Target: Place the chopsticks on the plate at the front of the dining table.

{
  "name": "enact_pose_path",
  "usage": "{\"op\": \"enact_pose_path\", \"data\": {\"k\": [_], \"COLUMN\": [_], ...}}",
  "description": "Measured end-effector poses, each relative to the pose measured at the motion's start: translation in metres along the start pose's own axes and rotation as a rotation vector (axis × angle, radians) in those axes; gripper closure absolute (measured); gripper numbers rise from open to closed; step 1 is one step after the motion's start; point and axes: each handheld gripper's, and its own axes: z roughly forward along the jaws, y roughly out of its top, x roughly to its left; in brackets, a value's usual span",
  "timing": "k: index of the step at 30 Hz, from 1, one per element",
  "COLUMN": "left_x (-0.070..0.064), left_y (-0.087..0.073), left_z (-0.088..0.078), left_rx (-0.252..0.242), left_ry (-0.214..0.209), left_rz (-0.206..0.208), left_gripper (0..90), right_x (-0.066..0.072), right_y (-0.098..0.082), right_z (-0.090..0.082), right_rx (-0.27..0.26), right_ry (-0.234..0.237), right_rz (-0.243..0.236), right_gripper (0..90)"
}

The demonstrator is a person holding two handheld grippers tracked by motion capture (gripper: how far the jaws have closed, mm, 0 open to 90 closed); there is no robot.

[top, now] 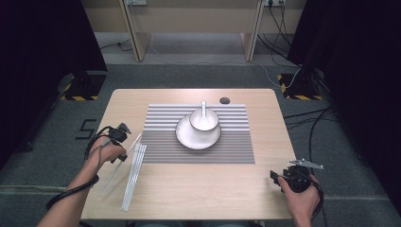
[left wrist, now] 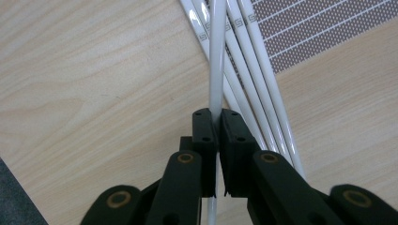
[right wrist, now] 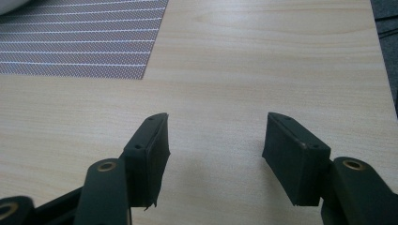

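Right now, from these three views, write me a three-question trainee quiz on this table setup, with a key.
1. True or false: the left gripper is shut on a white chopstick.
2. What lies in the bowl? A) a fork B) a white spoon C) a napkin
3. Fill in: the bowl stands on a white ____, which rests on the striped placemat.

Key
1. True: the pads press on the one stick, while the other chopsticks lie on the table.
2. B.
3. plate.

The right gripper stands open above bare table.
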Motion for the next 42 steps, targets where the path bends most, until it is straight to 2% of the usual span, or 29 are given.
{"op": "enact_pose_path", "data": {"k": [42], "left_x": [-0.014], "left_y": [0.026], "left_z": [-0.008], "left_rx": [-0.032], "left_ry": [-0.010], "left_rz": [-0.003], "left_gripper": [84.8], "right_x": [-0.001], "right_y": [0.000], "right_z": [0.000], "right_rx": [-0.002], "right_ry": [0.001], "right_rz": [0.013], "right_gripper": [40.7]}}
